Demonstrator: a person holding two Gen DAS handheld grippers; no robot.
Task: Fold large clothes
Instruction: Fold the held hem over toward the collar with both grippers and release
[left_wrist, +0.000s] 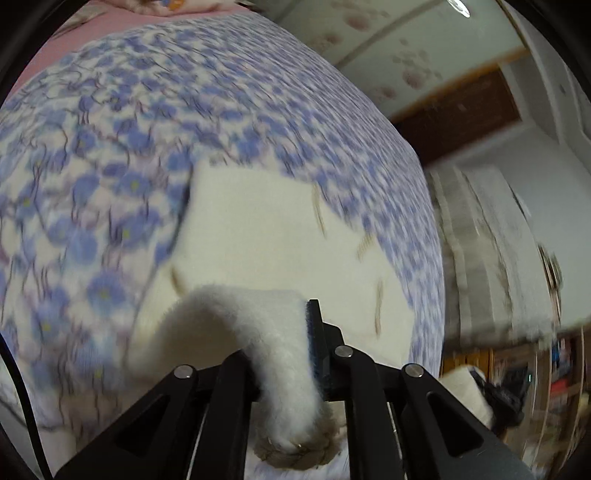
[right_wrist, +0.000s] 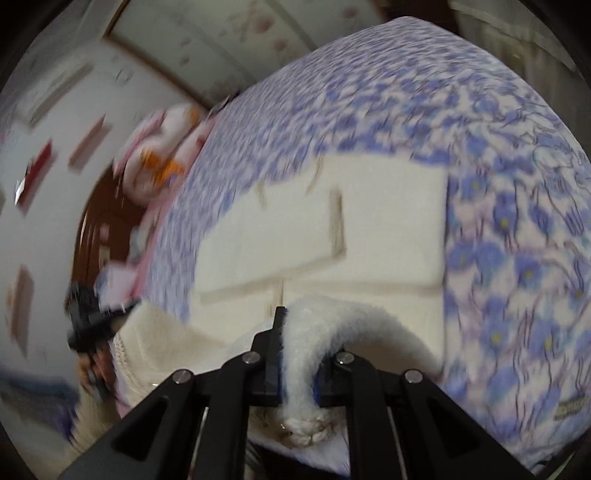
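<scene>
A large cream-white fleecy garment (left_wrist: 266, 236) lies on a bed with a blue flower-print cover (left_wrist: 110, 140). My left gripper (left_wrist: 291, 354) is shut on a fluffy fold of it, which drapes over the fingers and ends in a braided trim. In the right wrist view the garment (right_wrist: 388, 229) lies partly folded with tan seams showing. My right gripper (right_wrist: 299, 358) is shut on another fluffy edge of it, above the bed cover (right_wrist: 517, 258). The other gripper (right_wrist: 88, 325) shows at the left, holding the garment's knitted edge. Both views are motion-blurred.
Pink bedding and a soft toy (right_wrist: 159, 155) lie at the head of the bed. A wardrobe with floral doors (left_wrist: 388, 55) and a dark wooden door (left_wrist: 454, 110) stand beyond. Shelves with clutter (left_wrist: 535, 376) are to the right of the bed.
</scene>
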